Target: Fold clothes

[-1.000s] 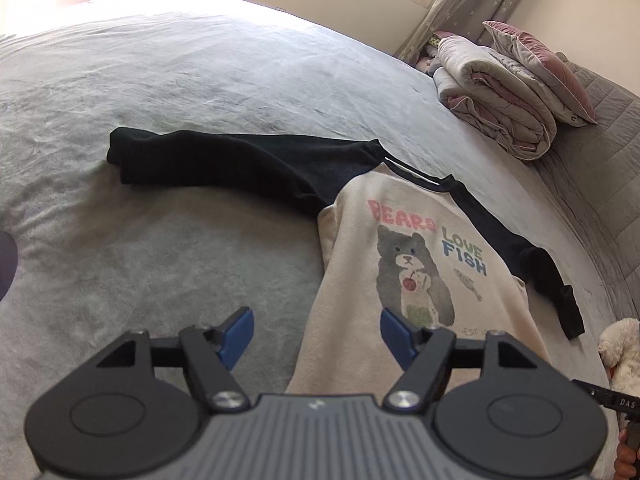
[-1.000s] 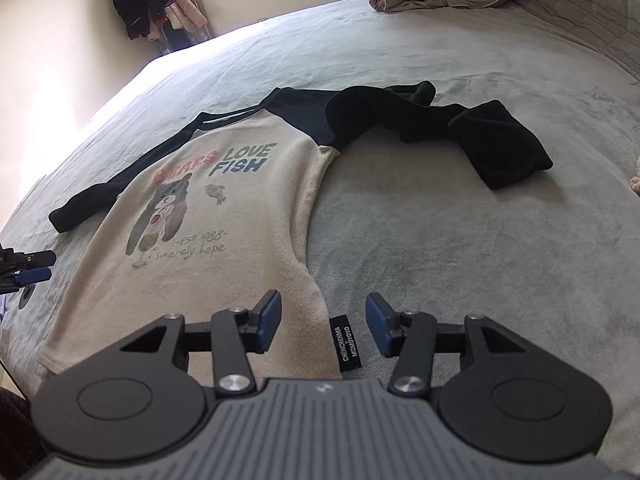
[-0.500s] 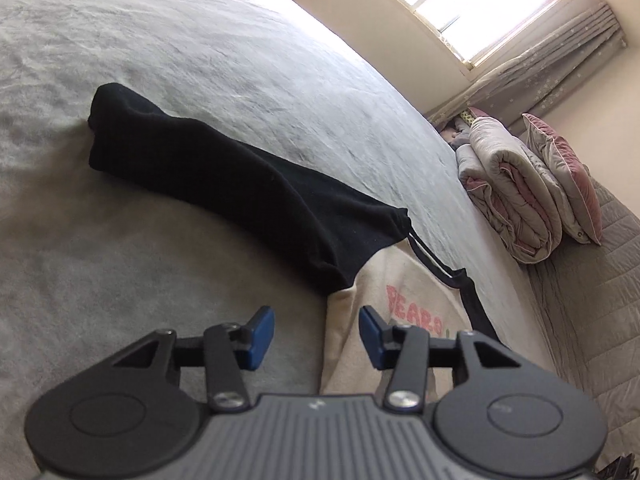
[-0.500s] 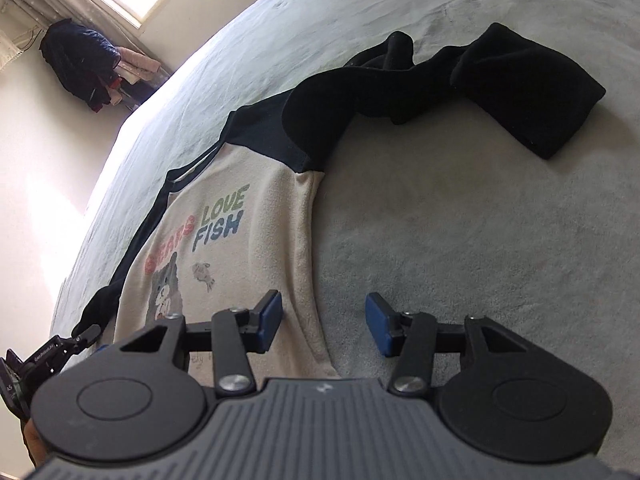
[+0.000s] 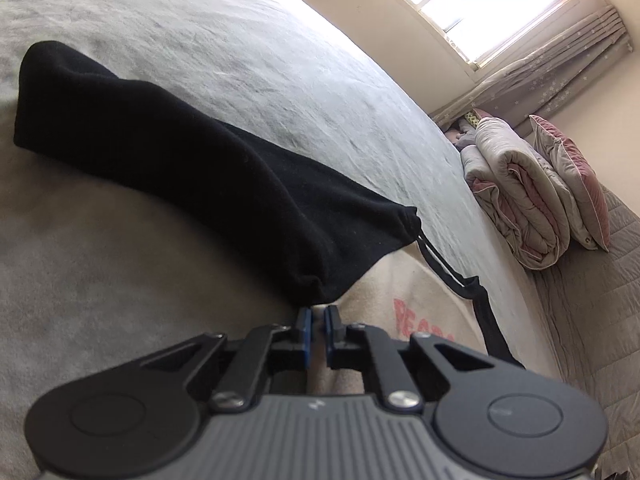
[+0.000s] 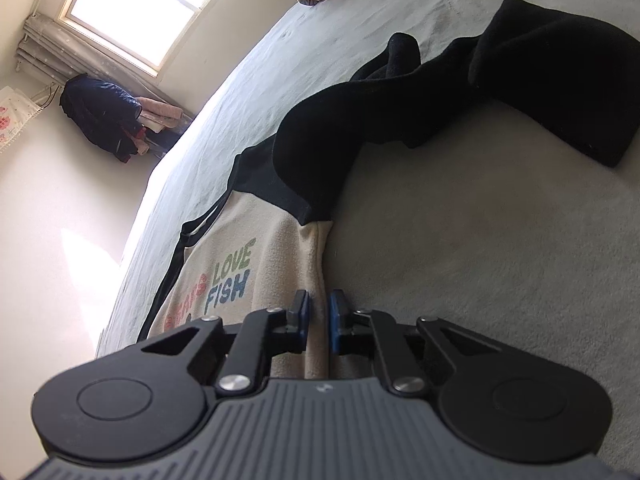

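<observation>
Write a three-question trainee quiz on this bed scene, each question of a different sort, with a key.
1. True or false: the left tool is shut on the cream side edge of the shirt, just below the black sleeve.
2. Multiple choice: which words of the shirt's print read clearly in the right wrist view? A) LOVE FISH B) GOOD DAY C) no print shows
3. Fill in: the right tool grips the shirt's ____ edge, beside the bare grey bedspread.

Key: 1 true; 2 A; 3 side (cream).
</observation>
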`<control>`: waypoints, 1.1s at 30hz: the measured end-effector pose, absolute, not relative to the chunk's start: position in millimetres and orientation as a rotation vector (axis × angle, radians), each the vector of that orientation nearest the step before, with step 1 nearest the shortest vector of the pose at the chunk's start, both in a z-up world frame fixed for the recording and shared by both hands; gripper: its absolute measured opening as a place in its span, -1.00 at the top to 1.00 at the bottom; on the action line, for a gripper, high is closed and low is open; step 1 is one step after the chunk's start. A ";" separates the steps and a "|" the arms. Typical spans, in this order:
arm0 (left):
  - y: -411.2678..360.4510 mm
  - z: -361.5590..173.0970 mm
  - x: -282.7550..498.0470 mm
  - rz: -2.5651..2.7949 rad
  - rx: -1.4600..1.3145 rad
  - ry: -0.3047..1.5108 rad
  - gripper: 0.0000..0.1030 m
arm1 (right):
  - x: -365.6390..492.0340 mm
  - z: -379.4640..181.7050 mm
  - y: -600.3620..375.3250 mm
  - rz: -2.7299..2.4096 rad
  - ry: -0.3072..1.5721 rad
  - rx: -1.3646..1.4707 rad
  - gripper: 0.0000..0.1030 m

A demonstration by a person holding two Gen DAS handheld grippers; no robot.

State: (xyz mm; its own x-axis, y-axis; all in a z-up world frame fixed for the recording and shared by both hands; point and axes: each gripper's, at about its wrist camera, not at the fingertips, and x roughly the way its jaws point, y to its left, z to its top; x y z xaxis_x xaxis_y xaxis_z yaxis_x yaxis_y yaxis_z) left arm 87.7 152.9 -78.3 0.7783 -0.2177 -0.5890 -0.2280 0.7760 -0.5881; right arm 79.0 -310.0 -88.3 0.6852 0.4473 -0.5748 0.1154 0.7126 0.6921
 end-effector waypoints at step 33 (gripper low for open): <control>156.4 -63.2 24.6 -0.021 -0.375 0.846 0.53 | 27.1 -62.4 -288.9 0.173 0.795 0.363 0.34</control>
State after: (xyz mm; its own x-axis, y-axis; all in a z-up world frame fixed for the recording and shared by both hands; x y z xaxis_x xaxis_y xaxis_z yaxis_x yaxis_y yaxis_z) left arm 24.6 156.4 -63.2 0.6670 -0.1654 -0.7264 -0.1298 0.9343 -0.3319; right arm 27.1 -288.9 -62.4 0.6900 0.2863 -0.6648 -0.0164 0.9244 0.3811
